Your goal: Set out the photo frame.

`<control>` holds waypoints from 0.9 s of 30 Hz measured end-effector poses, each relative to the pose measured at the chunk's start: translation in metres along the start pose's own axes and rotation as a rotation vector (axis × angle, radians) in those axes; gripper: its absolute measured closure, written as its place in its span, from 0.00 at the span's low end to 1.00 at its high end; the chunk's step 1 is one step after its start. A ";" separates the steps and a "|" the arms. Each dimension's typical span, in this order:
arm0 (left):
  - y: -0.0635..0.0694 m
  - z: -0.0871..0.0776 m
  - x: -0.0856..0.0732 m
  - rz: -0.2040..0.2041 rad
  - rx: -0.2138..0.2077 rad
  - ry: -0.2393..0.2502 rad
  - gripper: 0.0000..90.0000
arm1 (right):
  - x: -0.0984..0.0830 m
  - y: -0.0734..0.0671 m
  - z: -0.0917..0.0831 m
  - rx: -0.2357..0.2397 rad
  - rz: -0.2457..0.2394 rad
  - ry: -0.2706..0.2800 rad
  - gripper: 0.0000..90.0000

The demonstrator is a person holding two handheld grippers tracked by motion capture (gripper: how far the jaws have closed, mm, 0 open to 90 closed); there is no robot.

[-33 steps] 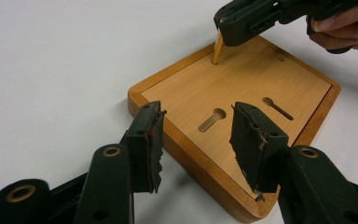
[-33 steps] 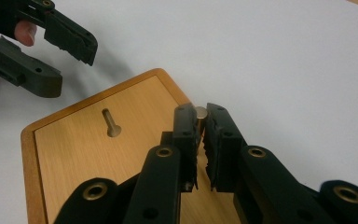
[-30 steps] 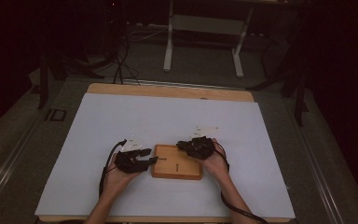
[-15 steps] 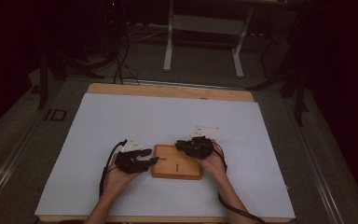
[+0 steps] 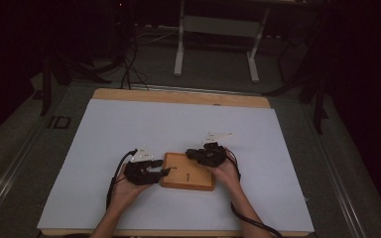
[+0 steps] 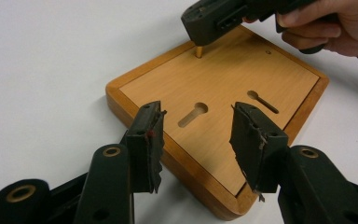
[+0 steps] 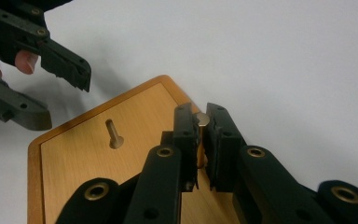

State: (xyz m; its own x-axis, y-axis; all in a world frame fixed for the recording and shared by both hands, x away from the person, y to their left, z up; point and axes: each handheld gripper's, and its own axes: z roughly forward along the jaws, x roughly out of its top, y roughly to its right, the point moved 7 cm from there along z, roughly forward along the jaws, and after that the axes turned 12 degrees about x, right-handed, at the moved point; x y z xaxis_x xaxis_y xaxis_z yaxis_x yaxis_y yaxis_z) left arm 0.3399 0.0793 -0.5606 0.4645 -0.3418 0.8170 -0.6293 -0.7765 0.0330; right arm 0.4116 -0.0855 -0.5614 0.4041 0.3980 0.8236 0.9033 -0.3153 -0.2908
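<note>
High view: wooden board (image 5: 187,171) lay flat between both grippers; right gripper (image 5: 204,155) sat over its far right corner, left gripper (image 5: 151,171) at its left edge.

Left gripper view: jaws apart, straddling the board's near corner, nothing gripped.

Right gripper view: jaws had just been closing, clamped on an upright brass peg (image 7: 202,122), long axis vertical, at the board's corner.

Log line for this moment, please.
right gripper: closing on brass pin | left gripper: open at wooden board corner
</note>
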 end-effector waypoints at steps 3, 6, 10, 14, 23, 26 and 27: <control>0.000 0.000 0.000 -0.001 -0.003 0.000 0.59 | 0.000 0.001 0.000 0.013 0.012 0.004 0.93; 0.000 -0.001 0.000 0.001 -0.006 -0.001 0.59 | 0.001 0.003 0.000 0.025 0.021 0.005 0.93; 0.000 0.000 -0.002 0.010 -0.015 -0.012 0.59 | 0.001 0.005 0.000 0.039 0.029 0.000 0.93; 0.002 0.000 -0.001 0.014 -0.025 -0.008 0.58 | 0.002 0.007 0.000 0.054 0.044 -0.002 0.93; 0.004 -0.005 0.002 0.017 -0.061 0.025 0.56 | 0.004 0.010 0.000 0.076 0.076 -0.008 0.93; 0.008 -0.005 0.001 0.044 -0.054 0.023 0.52 | 0.004 0.011 0.000 0.080 0.083 -0.011 0.93; 0.008 -0.006 0.001 0.063 -0.040 0.022 0.50 | 0.005 0.012 0.000 0.084 0.089 -0.010 0.93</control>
State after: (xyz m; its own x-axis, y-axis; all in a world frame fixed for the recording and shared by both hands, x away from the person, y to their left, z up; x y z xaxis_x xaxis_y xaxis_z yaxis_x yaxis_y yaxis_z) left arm 0.3313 0.0755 -0.5566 0.4094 -0.3774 0.8307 -0.6814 -0.7319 0.0033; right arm 0.4239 -0.0875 -0.5610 0.4845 0.3804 0.7878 0.8724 -0.2771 -0.4027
